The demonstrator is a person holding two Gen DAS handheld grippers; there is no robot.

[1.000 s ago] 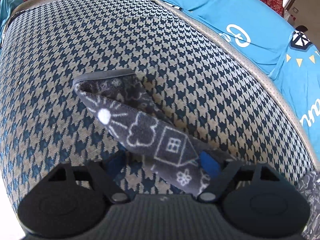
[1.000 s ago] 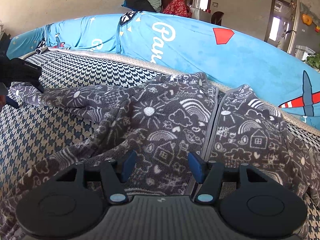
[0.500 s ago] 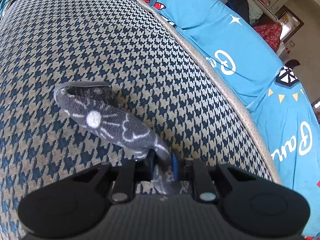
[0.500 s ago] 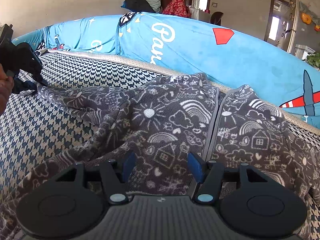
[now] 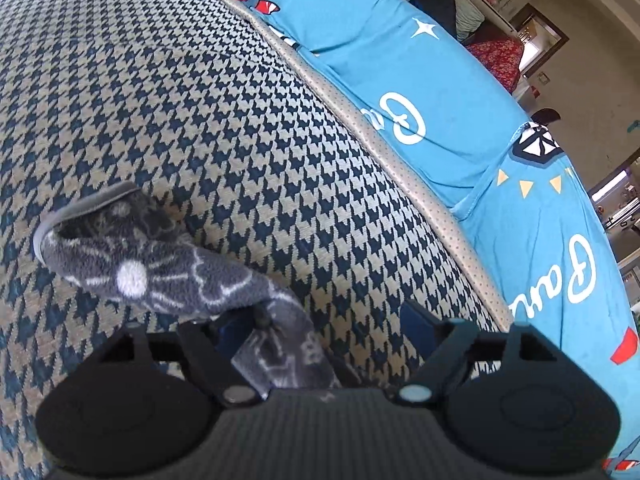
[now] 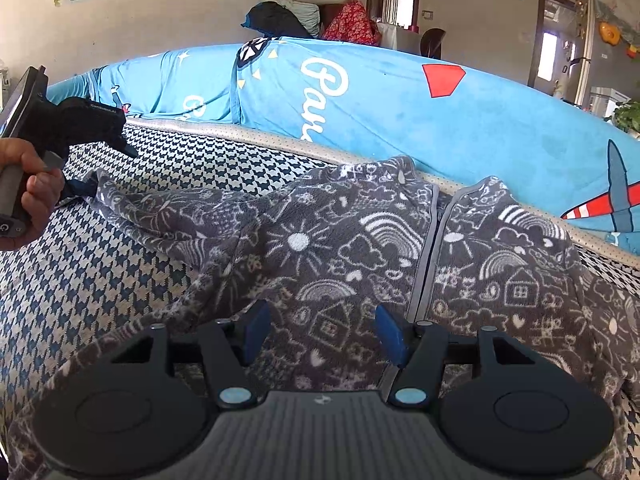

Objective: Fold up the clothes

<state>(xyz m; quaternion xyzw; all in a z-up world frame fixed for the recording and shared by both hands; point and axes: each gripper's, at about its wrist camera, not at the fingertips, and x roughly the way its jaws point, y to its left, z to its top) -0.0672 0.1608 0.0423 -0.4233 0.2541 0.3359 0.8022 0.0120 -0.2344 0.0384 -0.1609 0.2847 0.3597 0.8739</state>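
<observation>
A dark grey fleece jacket [image 6: 320, 240] with white doodle prints lies spread, zip up, on the houndstooth sofa seat [image 6: 100, 280]. Its sleeve [image 5: 132, 276] stretches out to the left, cuff resting on the seat. My left gripper [image 5: 326, 324] sits over the sleeve with its jaws opening; the cloth drapes against the left finger [image 5: 236, 330] and the pads no longer press on it. In the right wrist view a hand [image 6: 28, 188] holds that left gripper [image 6: 86, 128] at the sleeve's end. My right gripper [image 6: 323, 334] hovers open just above the jacket's front, left of the zip, gripping nothing.
A blue printed cover [image 6: 400, 120] drapes over the sofa back behind the seat, also shown in the left wrist view as the blue cover [image 5: 400, 80]. The beige piped seat edge [image 5: 360, 128] runs along it. Piled clothes [image 6: 312, 16] and doorways lie beyond.
The left gripper shut on the sleeve, lifted and drew it outward to the left, then spread its jaws apart. The right gripper has stayed in place, open.
</observation>
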